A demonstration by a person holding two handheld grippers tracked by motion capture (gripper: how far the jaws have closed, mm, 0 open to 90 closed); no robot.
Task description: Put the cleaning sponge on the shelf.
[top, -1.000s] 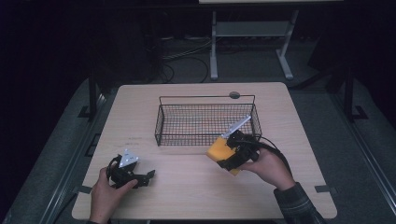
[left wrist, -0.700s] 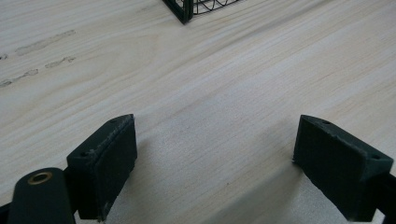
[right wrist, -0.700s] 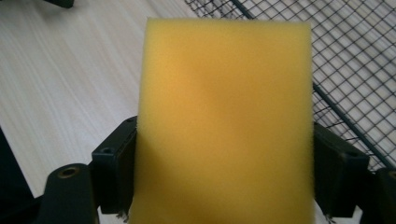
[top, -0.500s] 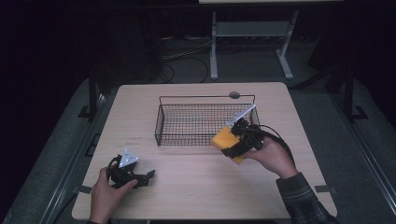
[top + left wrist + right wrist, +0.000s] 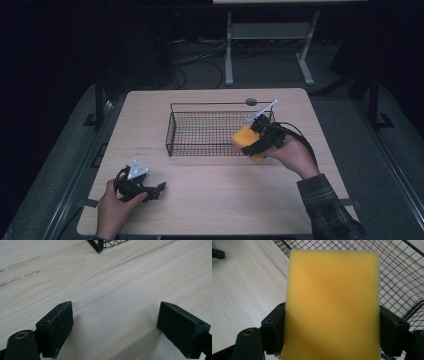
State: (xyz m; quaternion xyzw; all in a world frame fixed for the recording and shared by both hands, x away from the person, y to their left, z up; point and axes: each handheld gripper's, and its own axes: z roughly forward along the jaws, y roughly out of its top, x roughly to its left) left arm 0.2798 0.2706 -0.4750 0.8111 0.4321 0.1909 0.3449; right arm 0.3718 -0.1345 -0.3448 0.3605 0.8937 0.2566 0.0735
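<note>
From the high view we see a light wooden table [image 5: 215, 210] with a black wire basket [image 5: 210, 132] standing on its far half. At the basket's right end, the right gripper [image 5: 255, 140] is held up in the person's right hand [image 5: 292, 155], clamped on a yellow sponge [image 5: 246, 141]. The sponge hangs over the basket's right near corner, partly above the rim and partly over the table beside it. A dark round spot [image 5: 251, 102] sits on the table behind the basket. Near the table's front left corner, the left hand [image 5: 114, 207] holds the left gripper [image 5: 157, 189] low over the wood, well apart from the basket. A plaid sleeve [image 5: 327, 210] covers the right forearm.

In the left gripper view we look along two black jaws that stand wide apart with bare wood grain between them. The left gripper [image 5: 115, 325] holds nothing. A corner of the wire basket [image 5: 100, 243] shows at the top edge, and faint grey marks [image 5: 22, 263] lie on the table [image 5: 120, 290] at upper left.

In the right gripper view the yellow sponge [image 5: 332, 305] stands upright between the jaws of the right gripper [image 5: 332, 335], each black pad pressed against one of its sides. Behind it we see the basket's mesh [image 5: 402, 277] on the right and the tabletop [image 5: 244, 292] on the left.
</note>
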